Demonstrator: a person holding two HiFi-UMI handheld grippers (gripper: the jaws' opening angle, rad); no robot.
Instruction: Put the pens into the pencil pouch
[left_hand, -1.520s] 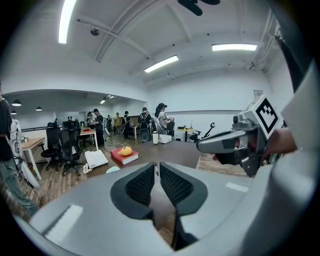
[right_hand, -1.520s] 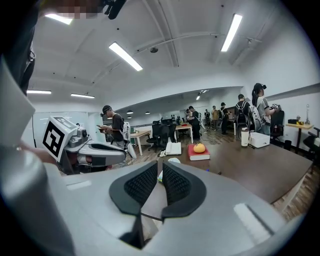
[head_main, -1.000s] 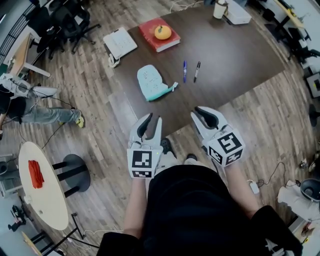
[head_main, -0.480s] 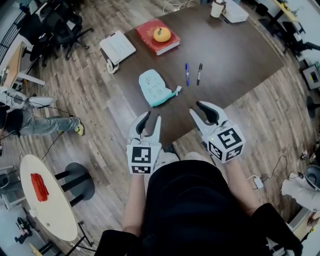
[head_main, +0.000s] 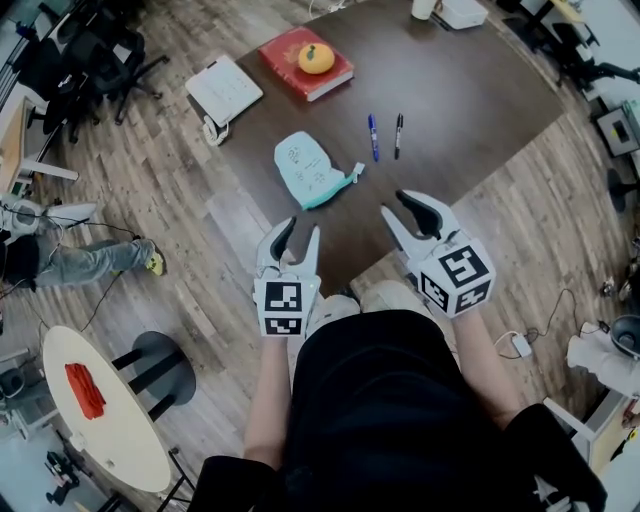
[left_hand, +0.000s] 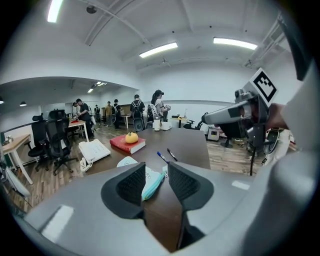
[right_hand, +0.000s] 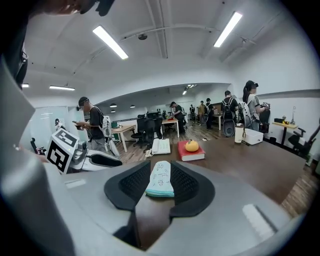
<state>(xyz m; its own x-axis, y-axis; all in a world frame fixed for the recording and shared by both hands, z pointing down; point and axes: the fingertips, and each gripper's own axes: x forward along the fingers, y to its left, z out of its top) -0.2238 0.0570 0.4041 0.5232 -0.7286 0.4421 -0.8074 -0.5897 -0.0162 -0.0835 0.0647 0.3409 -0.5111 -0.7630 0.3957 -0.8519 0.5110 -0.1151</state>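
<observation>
The pens, a blue pen (head_main: 372, 137) and a black pen (head_main: 397, 135), are in neither pair of jaws. The left gripper (head_main: 300, 232) has its jaws wide apart; they have just been opening, and nothing is between the pads. The right gripper (head_main: 392, 203) is the same, with its jaws spread, just opened further, and empty. In each gripper view the pencil pouch (head_main: 310, 170) shows through the gap between the jaws, but it lies farther off on the worktop (head_main: 480, 110) and no pad touches it.

Both grippers are held side by side at the near edge of the worktop, short of the pouch. They tilt a little downward, the left one pointing at the pouch's near end and the right one angled in toward it.

The pouch is pale mint green and lies flat near the front of the dark brown worktop, its zip edge facing the pens. Whether the zip is open cannot be made out. The pens lie just beyond the pouch and to its right, side by side and roughly parallel, close together but not touching, and apart from the pouch.

Farther back, a red book (head_main: 300, 62) carries an orange fruit (head_main: 316, 58), and a white telephone (head_main: 224, 90) sits at the far left corner. People stand in the room beyond.
</observation>
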